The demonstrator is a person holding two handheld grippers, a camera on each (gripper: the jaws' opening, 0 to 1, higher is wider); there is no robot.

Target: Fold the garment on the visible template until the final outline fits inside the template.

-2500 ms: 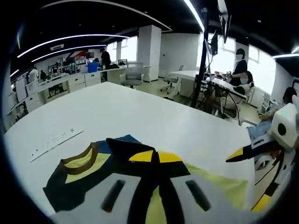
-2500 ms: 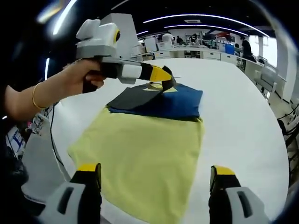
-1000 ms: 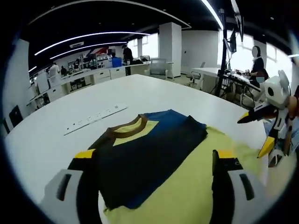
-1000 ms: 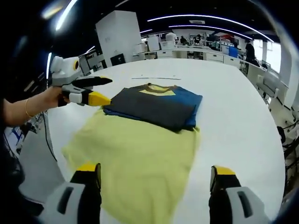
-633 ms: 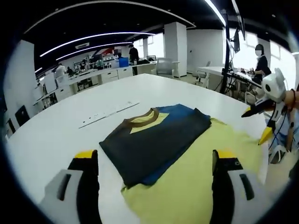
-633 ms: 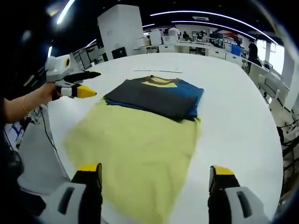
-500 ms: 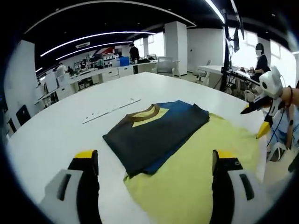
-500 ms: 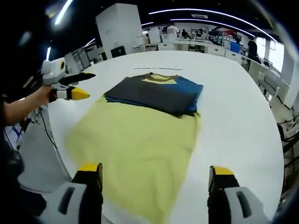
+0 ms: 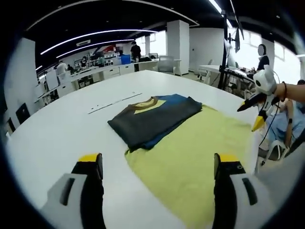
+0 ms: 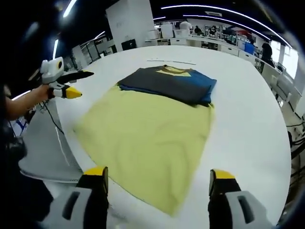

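Note:
A folded garment [image 9: 152,117], dark grey over blue with a yellow, brown-edged collar, lies flat at the far end of a yellow template cloth [image 9: 195,152] on the white table [image 9: 57,138]. My left gripper [image 9: 158,160] is open and empty, held back from the cloth's near edge. To the right, off the table, a hand holds my right gripper [image 9: 248,118] with its jaws apart. In the right gripper view, the garment [image 10: 167,83] rests on the far end of the template [image 10: 147,129]. My right gripper [image 10: 157,174] is open above the near edge. My left gripper [image 10: 86,84] hovers open at the left.
A thin white strip [image 9: 114,102] lies on the table beyond the garment. The table edge [image 10: 71,143] runs close on the left, with a grey surface [image 10: 40,157] below it. Desks, chairs and people fill the room behind.
The left gripper let go of the garment's folded edge and the fold now lies flat. Both grippers have drawn back from the garment, and both stay open.

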